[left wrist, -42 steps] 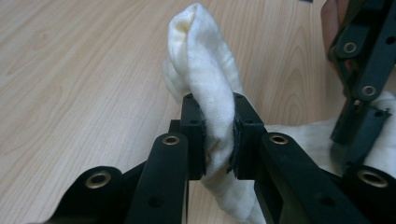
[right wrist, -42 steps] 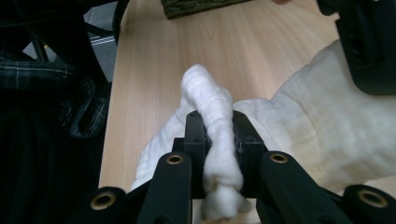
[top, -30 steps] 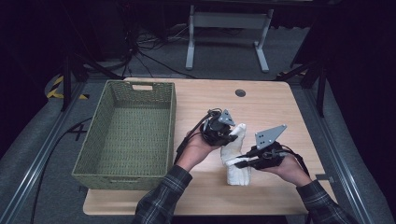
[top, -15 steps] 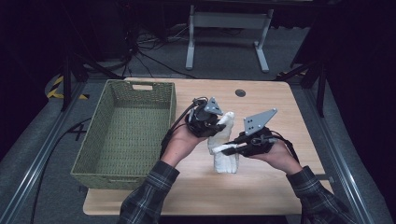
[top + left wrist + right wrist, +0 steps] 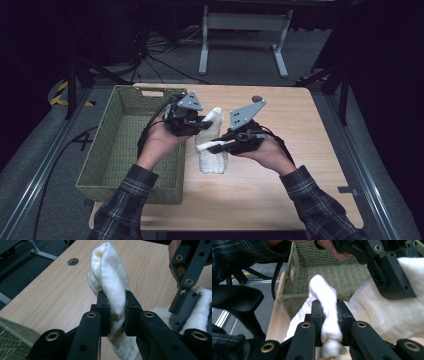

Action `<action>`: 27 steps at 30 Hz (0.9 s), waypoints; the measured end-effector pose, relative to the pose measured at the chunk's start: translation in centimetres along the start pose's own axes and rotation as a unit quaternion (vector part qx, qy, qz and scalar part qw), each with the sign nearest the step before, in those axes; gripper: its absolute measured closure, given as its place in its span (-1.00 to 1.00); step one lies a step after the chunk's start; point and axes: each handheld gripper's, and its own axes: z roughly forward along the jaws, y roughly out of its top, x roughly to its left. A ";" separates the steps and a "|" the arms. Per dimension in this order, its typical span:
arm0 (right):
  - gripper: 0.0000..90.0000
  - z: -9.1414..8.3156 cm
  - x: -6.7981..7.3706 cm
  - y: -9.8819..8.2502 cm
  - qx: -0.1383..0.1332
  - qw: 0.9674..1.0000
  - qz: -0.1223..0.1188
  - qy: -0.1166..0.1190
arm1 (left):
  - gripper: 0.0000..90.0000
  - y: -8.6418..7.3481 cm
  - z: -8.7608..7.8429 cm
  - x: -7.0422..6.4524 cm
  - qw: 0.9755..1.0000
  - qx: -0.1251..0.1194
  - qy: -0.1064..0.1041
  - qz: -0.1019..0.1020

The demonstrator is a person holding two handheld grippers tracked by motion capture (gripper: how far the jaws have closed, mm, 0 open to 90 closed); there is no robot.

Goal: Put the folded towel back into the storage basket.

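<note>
White towel (image 5: 212,145) hangs bunched between both grippers above the table (image 5: 300,125): the right gripper (image 5: 209,146) pinches a fold on its near side, the left gripper (image 5: 206,121) pinches its top edge just beyond. Left of them stands the green wicker basket (image 5: 120,145), nothing visible inside.

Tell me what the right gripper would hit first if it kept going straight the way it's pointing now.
Beyond the white towel it grips, the right gripper points at the green woven basket, probably meeting its near wall first, though depth is hard to judge.
</note>
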 end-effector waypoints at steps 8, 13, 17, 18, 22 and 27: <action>0.77 2.6 0.0 3.5 -0.006 1.000 -0.009 -0.002 | 0.75 -1.7 -3.3 1.9 1.000 -0.003 0.012 0.004; 0.77 4.9 -0.1 5.4 -0.008 1.000 -0.011 0.002 | 0.75 -3.1 -5.4 3.2 0.999 -0.018 0.028 0.004; 0.77 6.9 -0.1 6.6 -0.013 1.000 -0.009 0.007 | 0.75 -4.7 -6.4 3.8 0.999 -0.029 0.033 -0.007; 0.77 8.2 -0.1 6.8 -0.013 1.000 -0.007 0.013 | 0.75 -5.6 -6.5 3.8 0.999 -0.021 0.033 -0.004; 0.77 9.7 0.1 6.8 -0.015 1.000 -0.006 0.022 | 0.75 -7.3 -6.4 3.7 0.999 -0.017 0.033 -0.014; 0.77 11.9 0.7 6.5 0.000 0.999 -0.009 0.034 | 0.75 -9.4 -6.4 3.6 0.999 -0.014 0.032 -0.028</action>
